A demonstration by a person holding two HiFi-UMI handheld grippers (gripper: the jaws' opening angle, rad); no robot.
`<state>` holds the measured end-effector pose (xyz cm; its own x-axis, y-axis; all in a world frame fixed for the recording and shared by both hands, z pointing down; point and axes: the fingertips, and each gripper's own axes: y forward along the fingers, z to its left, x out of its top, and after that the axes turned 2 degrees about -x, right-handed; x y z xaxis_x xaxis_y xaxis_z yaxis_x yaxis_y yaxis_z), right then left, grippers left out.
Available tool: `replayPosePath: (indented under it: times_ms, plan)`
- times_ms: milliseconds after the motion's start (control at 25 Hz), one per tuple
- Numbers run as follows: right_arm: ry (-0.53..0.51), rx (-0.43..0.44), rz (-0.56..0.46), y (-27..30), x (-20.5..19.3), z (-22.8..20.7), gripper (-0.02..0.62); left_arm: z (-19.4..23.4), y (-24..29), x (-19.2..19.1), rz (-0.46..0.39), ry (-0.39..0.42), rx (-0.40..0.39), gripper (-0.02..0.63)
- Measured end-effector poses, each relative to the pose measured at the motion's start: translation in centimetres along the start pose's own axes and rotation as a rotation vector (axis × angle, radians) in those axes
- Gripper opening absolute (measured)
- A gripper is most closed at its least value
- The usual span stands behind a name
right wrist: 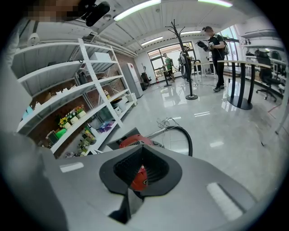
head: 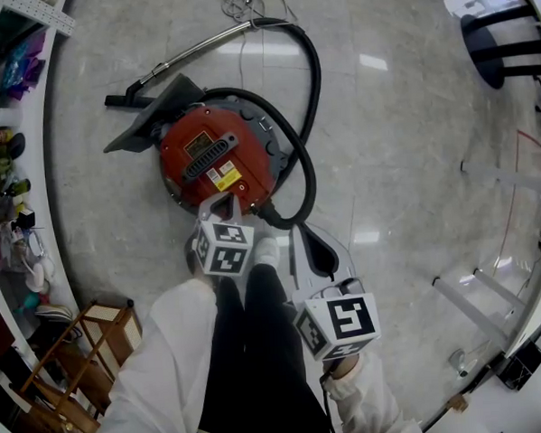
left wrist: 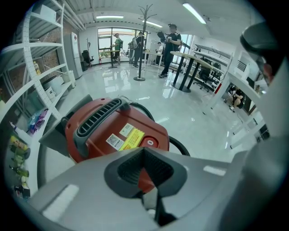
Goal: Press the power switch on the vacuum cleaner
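A round red vacuum cleaner (head: 215, 160) with a grey handle stands on the pale floor, its black hose (head: 305, 92) looping round the right side. In the left gripper view the vacuum cleaner (left wrist: 113, 128) fills the middle, and a small red oval power switch (left wrist: 148, 142) sits beside its yellow label. My left gripper (head: 220, 205) hovers just at the vacuum's near edge, jaws shut on nothing, a short way from the switch. My right gripper (head: 300, 235) hangs lower right, beside the hose, also shut and empty. Its own view shows the vacuum (right wrist: 134, 140) farther off.
White shelves (head: 15, 179) with small items curve along the left. A wooden rack (head: 87, 343) stands at bottom left, a black chair (head: 505, 36) at top right, a white frame (head: 492, 299) at right. My legs and a shoe (head: 265, 252) are below the vacuum. People stand far off.
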<state>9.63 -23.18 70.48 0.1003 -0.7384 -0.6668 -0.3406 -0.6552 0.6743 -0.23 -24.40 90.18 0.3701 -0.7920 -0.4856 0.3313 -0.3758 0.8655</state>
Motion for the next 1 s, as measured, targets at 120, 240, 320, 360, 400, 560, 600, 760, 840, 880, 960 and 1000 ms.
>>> replayPosePath:
  times_ms: [120, 240, 320, 360, 400, 560, 600, 760, 840, 880, 960, 1000]
  plan:
    - [0.0, -0.002, -0.001, 0.1, -0.12, -0.04, 0.0, 0.01, 0.11, -0.16, 0.003, 0.004, 0.0, 0.002]
    - [0.002, -0.003, 0.001, 0.2, -0.14, 0.02, 0.0, 0.09, 0.15, -0.3, 0.004, 0.006, 0.002, 0.002]
    - [0.001, -0.001, 0.001, 0.24, -0.12, 0.09, 0.0, 0.07, 0.13, -0.27, 0.002, 0.008, 0.003, 0.002]
    - [0.001, -0.001, 0.002, 0.25, -0.13, 0.11, 0.0, 0.05, 0.13, -0.26, 0.001, 0.012, 0.003, 0.002]
    - [0.002, -0.002, 0.002, 0.26, -0.14, 0.12, 0.0, 0.04, 0.11, -0.28, 0.001, 0.016, 0.004, 0.002]
    - [0.004, -0.003, 0.0, 0.25, -0.11, 0.15, 0.0, 0.05, 0.05, -0.25, 0.002, 0.015, 0.004, 0.002]
    - [0.005, -0.004, -0.001, 0.26, -0.11, 0.13, 0.0, 0.06, 0.05, -0.22, 0.001, 0.014, 0.005, 0.002]
    - [0.011, -0.004, -0.003, 0.3, -0.19, 0.19, 0.0, 0.05, 0.06, -0.18, -0.001, 0.032, 0.01, 0.002]
    - [0.012, -0.003, 0.0, 0.3, -0.33, 0.22, 0.001, 0.03, 0.04, -0.19, 0.001, 0.045, 0.014, 0.002]
    - [0.012, -0.002, 0.001, 0.3, -0.38, 0.22, 0.0, 0.04, 0.02, -0.2, 0.001, 0.046, 0.015, 0.002]
    - [0.012, -0.002, 0.004, 0.3, -0.46, 0.18, 0.0, 0.04, -0.02, -0.2, 0.001, 0.041, 0.016, 0.002]
    - [0.013, -0.002, 0.005, 0.32, -0.48, 0.12, 0.0, 0.04, -0.03, -0.19, -0.001, 0.04, 0.017, 0.002]
